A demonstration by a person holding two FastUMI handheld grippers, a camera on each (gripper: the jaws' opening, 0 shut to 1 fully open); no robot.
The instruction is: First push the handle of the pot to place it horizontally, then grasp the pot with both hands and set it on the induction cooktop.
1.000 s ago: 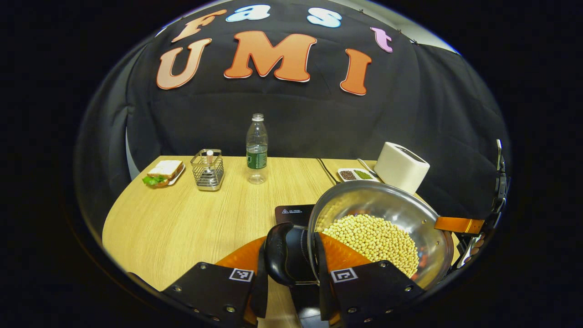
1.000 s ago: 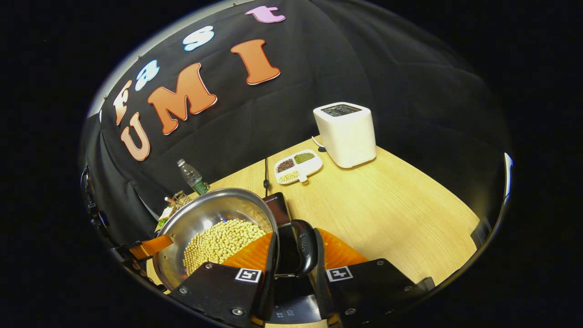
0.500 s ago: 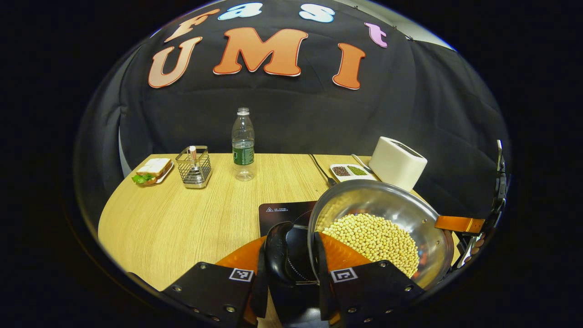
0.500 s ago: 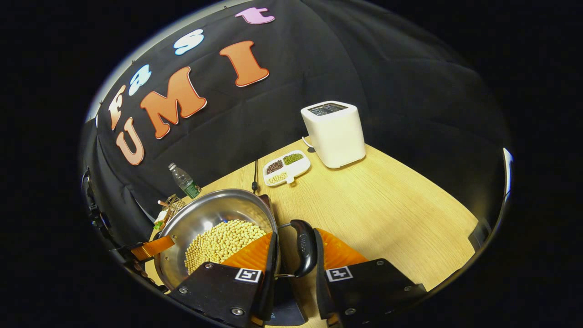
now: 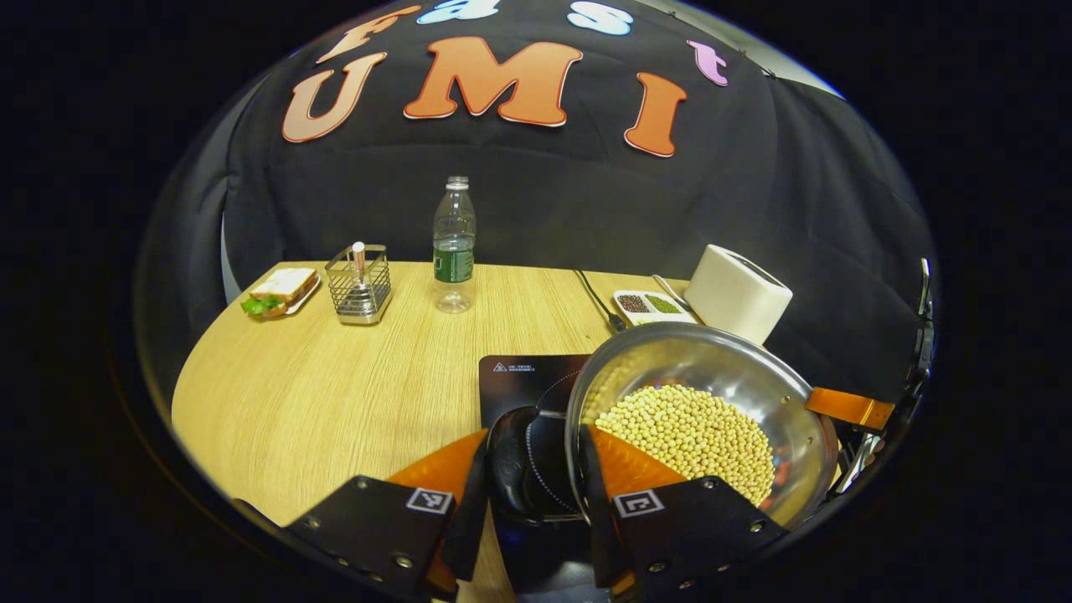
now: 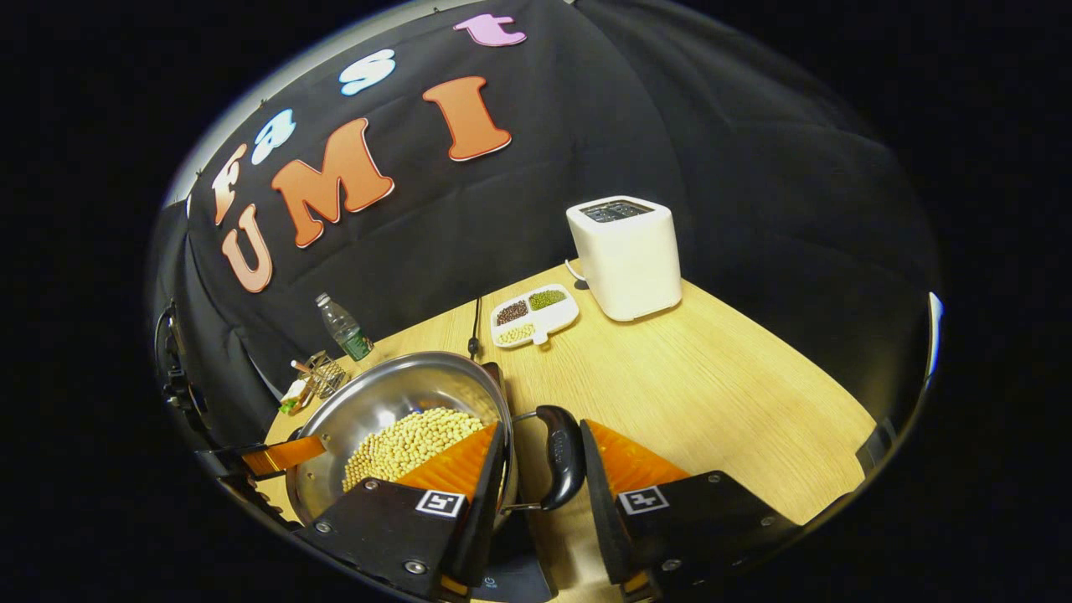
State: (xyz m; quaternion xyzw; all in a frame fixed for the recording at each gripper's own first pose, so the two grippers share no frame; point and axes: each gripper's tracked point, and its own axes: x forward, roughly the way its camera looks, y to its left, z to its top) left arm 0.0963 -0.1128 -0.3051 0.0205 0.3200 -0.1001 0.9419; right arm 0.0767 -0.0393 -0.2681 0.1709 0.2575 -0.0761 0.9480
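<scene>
pot (image 5: 703,410) of beans resting on cooktop (image 5: 523,381), handles out sideways. left gripper (image 5: 528,494) clamped on near handle (image 5: 511,461); right gripper (image 6: 540,477) parted around opposite handle (image 6: 559,456), not pressing. release, withdraw outward along handle line.

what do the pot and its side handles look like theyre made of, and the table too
The pot looks like polished stainless steel: its inner wall is bright and mirrors the beans. Its side handles seem to be glossy black plastic on thin metal wire brackets, though the black part could be coated metal. The table shows a pale matte wood grain, probably laminate rather than solid wood.
</scene>
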